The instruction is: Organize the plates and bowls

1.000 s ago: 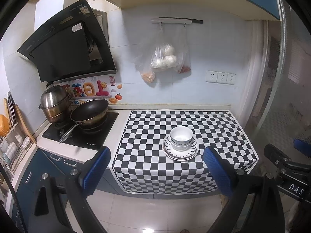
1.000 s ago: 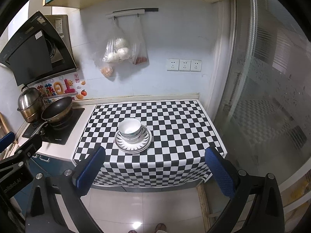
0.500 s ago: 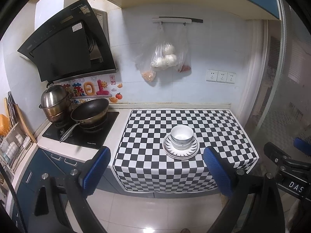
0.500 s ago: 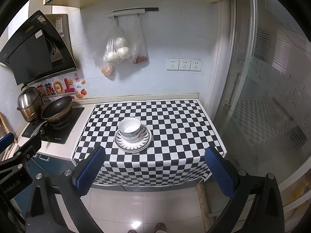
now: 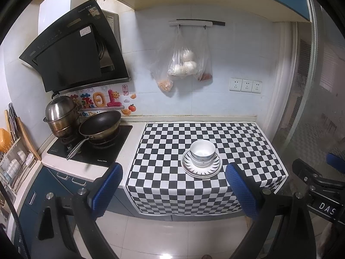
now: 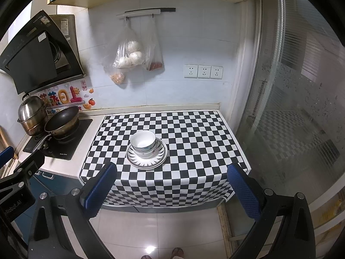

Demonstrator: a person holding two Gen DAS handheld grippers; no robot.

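Both handheld grippers have edged a touch nearer the counter over the last second. In the left wrist view the stacked bowls (image 5: pixel 202 152) on the plates (image 5: pixel 201 165) have crept slightly toward 12 o'clock, and likewise in the right wrist view, where the left gripper's body (image 6: pixel 16 185) at 8 o'clock has sunk lower.

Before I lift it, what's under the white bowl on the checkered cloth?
The white bowl sits nested in another bowl, on stacked plates. The plates' centres are covered.
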